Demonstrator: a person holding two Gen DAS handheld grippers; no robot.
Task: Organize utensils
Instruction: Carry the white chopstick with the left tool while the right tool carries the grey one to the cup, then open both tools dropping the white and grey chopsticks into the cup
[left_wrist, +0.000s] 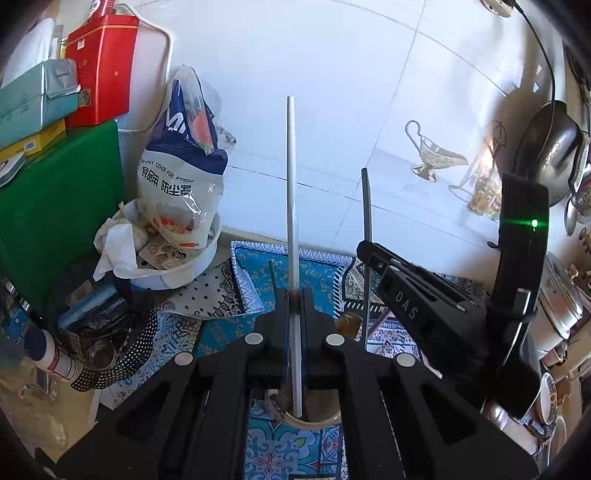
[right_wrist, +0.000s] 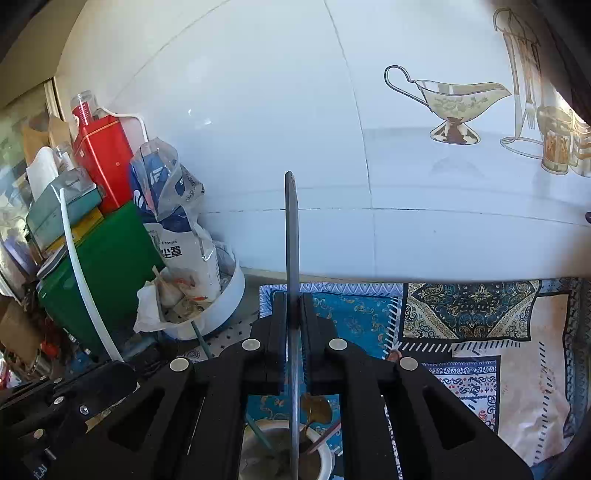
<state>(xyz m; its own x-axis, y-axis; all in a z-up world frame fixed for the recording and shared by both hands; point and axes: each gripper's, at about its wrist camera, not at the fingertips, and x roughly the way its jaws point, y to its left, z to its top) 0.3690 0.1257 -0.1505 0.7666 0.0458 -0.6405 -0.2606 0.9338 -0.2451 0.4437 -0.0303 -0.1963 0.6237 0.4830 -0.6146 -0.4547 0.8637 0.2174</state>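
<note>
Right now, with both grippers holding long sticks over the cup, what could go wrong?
1. The left gripper pinches the white stick low down, so the tall top might sway and knock the plastic bag.
2. The right gripper and its dark utensil sit close to the left one, so they could bump.
3. The cup already holds utensils; pushing more in might tip it.

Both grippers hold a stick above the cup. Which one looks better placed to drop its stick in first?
Right, probably. The right gripper holds its dark stick with the lower end already over the cup; the white stick sits near the rim.
</note>
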